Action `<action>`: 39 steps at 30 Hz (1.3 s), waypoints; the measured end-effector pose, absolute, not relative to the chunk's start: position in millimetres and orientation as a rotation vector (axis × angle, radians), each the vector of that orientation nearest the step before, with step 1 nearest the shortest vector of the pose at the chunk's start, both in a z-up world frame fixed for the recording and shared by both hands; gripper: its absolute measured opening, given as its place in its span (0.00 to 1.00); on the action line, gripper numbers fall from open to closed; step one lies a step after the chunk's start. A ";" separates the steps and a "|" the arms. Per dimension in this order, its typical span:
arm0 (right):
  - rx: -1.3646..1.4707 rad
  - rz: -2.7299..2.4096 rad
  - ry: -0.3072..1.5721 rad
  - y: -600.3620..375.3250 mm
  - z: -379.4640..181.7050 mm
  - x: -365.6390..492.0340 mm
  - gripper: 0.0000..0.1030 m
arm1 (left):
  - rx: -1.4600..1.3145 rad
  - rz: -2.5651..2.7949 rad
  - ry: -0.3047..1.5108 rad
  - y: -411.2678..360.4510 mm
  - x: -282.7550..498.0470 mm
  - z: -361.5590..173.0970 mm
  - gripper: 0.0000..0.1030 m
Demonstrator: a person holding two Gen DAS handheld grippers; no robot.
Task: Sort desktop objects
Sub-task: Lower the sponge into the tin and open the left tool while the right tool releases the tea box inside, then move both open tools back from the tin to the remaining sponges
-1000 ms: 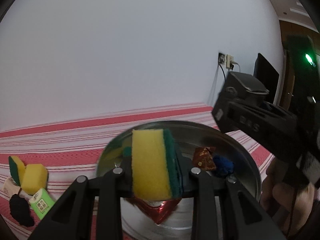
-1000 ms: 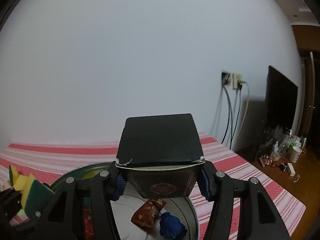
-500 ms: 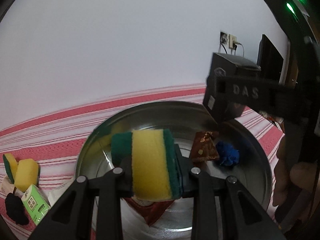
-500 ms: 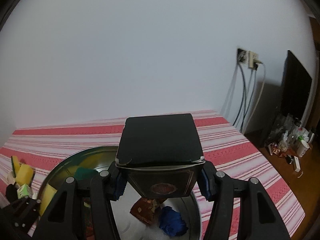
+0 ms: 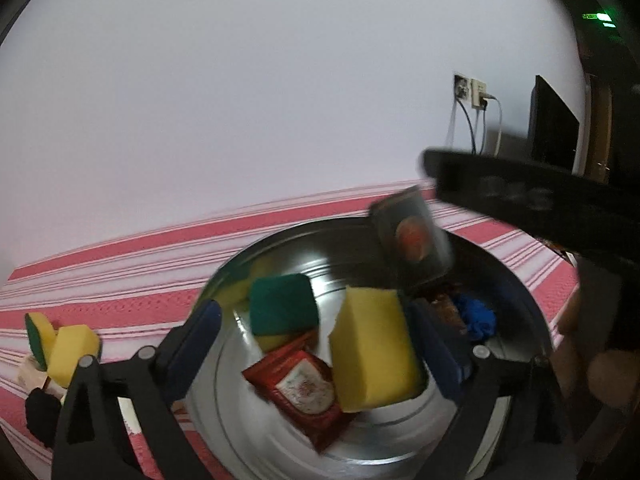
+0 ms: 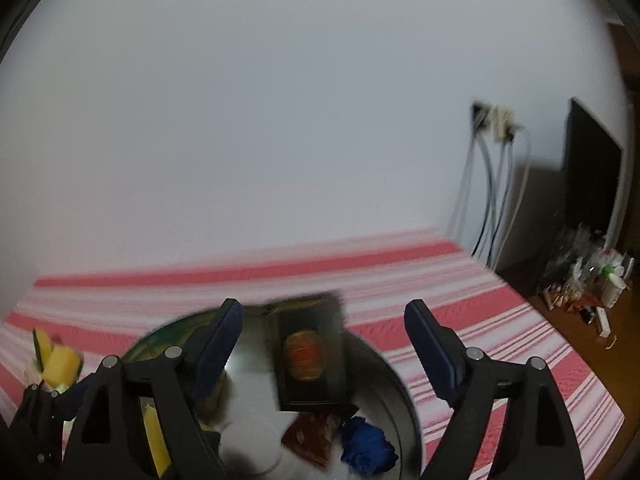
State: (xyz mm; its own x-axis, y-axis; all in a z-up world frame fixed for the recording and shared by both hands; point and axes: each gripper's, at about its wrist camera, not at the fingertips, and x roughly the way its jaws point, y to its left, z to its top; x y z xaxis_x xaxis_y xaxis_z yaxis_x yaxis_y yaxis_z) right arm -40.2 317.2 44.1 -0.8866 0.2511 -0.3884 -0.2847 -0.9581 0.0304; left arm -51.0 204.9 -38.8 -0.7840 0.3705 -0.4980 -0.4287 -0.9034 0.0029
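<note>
While both grippers hung over the steel bowl with fingers spread wide and holding nothing, two things were loose in it. Between the left gripper's fingers a yellow sponge tilted on the bowl's contents, close against the right finger; whether it touched could not be told. At 12 o'clock from the right gripper, the black tin stood blurred at the bowl's far side, apparently dropping or tipping, above a brown packet and a blue cloth. A green-topped sponge and a red sachet also lay inside.

At 9 o'clock of the bowl, on the striped bench, two more sponges and some small items waited. Those sponges looked light and soft: they would squash under a squeeze, so a hold across the broad faces, mid-body, should suit. The tin seemed stiff and smooth, likely slippery, best pinched on flat opposite sides.
</note>
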 end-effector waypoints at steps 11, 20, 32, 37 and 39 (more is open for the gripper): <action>0.012 2.668 0.131 275.1 35.6 23.7 1.00 | -0.604 2.745 0.062 161.4 -57.0 -27.7 0.99; 0.209 2.621 0.341 242.4 23.9 44.4 1.00 | -0.488 2.909 0.140 114.9 -56.4 -29.0 0.99; 0.255 2.669 0.468 215.1 11.8 44.4 0.99 | -0.485 3.015 0.037 65.1 -69.7 -33.4 0.99; 0.251 2.668 0.508 217.2 8.9 47.0 0.99 | -0.489 3.005 -0.015 60.2 -71.3 -34.4 0.99; 0.241 2.668 0.493 215.2 9.7 45.5 0.99 | -0.480 3.005 -0.015 60.3 -69.8 -34.2 0.99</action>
